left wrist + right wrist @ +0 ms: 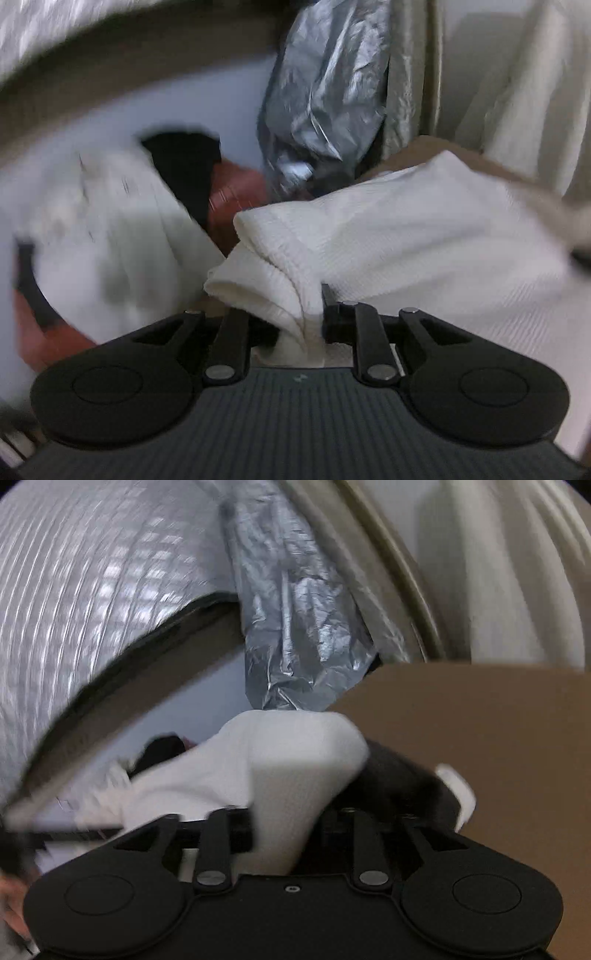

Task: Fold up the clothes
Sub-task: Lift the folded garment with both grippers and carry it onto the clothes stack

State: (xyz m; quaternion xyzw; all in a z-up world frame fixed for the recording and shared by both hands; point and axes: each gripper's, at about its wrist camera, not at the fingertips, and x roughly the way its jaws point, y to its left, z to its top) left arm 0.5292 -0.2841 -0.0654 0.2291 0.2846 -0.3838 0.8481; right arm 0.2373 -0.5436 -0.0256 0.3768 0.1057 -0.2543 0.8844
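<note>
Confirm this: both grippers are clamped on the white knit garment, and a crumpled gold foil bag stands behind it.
Not quite: the crumpled foil bag is silver, not gold, as both wrist views show. The left gripper and right gripper are indeed clamped on the white knit garment.

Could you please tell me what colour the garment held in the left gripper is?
White, with a fine ribbed knit; the garment shows best in the left wrist view.

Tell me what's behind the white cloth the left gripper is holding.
Behind the white cloth pinched in the left gripper: a crinkled silver bag, cream curtains, and a blurred dark and reddish item. Whatever lies under the cloth is covered.
</note>
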